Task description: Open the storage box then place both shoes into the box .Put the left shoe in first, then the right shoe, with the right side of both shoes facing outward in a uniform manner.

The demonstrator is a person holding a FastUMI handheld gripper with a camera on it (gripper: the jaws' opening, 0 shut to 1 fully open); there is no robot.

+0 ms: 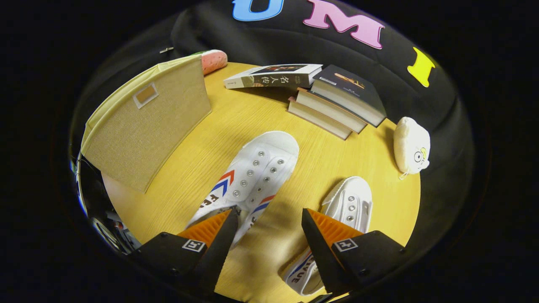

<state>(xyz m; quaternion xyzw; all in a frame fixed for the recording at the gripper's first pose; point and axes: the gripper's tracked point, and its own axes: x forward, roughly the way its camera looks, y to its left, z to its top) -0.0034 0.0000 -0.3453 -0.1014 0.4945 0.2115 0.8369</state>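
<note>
Beyond the spread gripper (267,221), two white shoes (248,176) lie between storage box (147,122), books (332,105) and plush toy (412,145).

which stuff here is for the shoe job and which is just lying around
For the job: storage box, still closed; near shoe; far shoe; open gripper above them.
Lying about: books, white plush toy, pink plush.
</note>
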